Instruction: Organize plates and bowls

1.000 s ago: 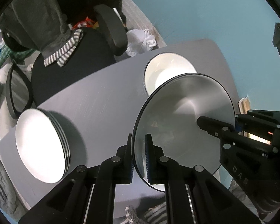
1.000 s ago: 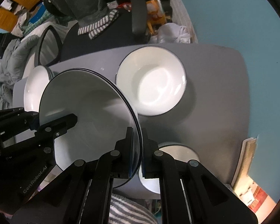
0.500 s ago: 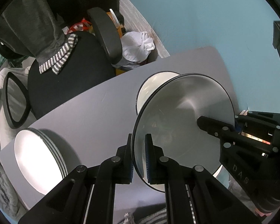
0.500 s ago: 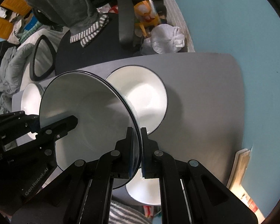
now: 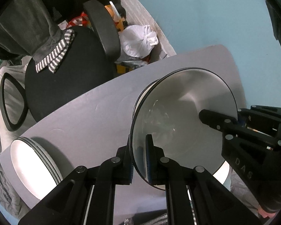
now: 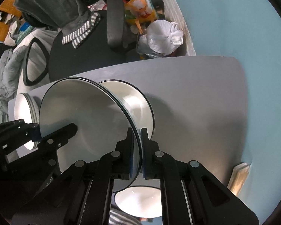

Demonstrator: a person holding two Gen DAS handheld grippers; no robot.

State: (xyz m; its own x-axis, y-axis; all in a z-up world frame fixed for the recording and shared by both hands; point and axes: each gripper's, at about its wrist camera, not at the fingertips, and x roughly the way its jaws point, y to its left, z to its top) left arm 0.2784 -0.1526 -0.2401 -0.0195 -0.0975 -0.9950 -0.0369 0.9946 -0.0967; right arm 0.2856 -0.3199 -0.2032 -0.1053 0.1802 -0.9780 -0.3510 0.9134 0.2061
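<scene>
Nearest in both wrist views, I had each pair of fingers clamped on opposite edges of one white, dark-rimmed bowl. The left gripper was closed tight on the near rim, one pad inside the bowl and one outside. The right gripper pinched the opposite rim in the same way, with no gap visible at the pads. The bowl hung between the two grippers, its hollow facing the cameras.

Just beyond the fingertips, directly behind the held bowl, a second white bowl sat on the grey table, largely hidden. Whether the two bowls touched, I could not tell. A third bowl lay below the right fingers. Left of the left fingers, a stack of white plates rested well apart. Farthest, beyond the table, stood a black office chair and a tied white bag.
</scene>
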